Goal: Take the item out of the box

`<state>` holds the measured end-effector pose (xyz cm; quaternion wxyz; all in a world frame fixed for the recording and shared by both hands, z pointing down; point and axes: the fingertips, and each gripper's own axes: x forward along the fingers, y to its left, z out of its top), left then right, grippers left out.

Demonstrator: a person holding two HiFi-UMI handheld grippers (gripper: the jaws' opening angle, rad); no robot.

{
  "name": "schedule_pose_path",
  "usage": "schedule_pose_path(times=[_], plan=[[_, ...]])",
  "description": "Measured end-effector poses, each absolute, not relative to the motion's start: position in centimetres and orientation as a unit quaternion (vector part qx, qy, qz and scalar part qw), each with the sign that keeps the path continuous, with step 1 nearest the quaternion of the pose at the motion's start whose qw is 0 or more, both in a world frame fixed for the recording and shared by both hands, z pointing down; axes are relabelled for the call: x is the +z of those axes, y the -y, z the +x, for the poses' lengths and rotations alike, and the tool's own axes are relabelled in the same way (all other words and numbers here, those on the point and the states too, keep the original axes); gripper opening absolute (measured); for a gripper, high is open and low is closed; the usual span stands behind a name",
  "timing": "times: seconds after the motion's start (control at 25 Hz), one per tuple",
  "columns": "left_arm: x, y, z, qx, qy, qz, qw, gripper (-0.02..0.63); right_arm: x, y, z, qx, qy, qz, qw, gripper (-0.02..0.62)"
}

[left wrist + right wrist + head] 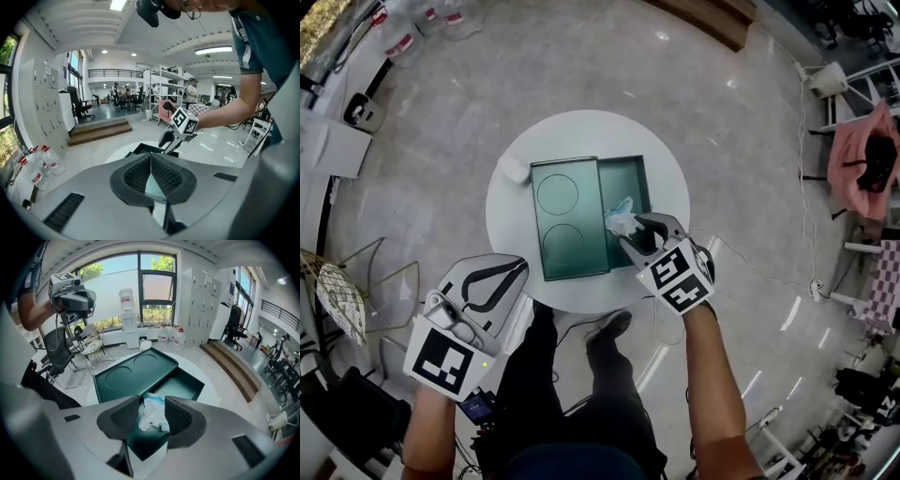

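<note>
Currently, right gripper [151, 403] fingers [183, 420] spread, white item [153, 418] between them, left gripper [151, 159] fingers [169, 176] pressed together

The right gripper [152, 403] tilts down over an open green box [192, 379] with its jaws held wide apart. A crumpled white and blue item [153, 417] lies between them on the box floor. Ahead and left of the jaws, a green lid [133, 373] with two round dents sits beside the box. Both rest on a round white table [212, 397].
</note>
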<state>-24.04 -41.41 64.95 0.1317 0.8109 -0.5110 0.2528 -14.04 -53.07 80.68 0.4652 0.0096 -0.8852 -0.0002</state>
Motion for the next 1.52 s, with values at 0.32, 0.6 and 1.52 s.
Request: schedule_pose_path(times=[0.32,0.6,1.52], plan=[[68.1,41.7,-24.8,0.255,0.509,0.809,0.149,0.021,86.3,53.4,-14.2,-0.039,0.853,-0.008,0.52,0.183],[68.9,41.3,-25.0,0.254,0.512,0.805,0.156,0.021,88.9,53.6,-13.6,-0.073,0.827,-0.007,0.557,0.124],[57.9,40.7,-22.1,0.263,0.505,0.817,0.091,0.021,73.7,53.7,-10.6,-0.022,0.869,0.088,0.486,0.038]])
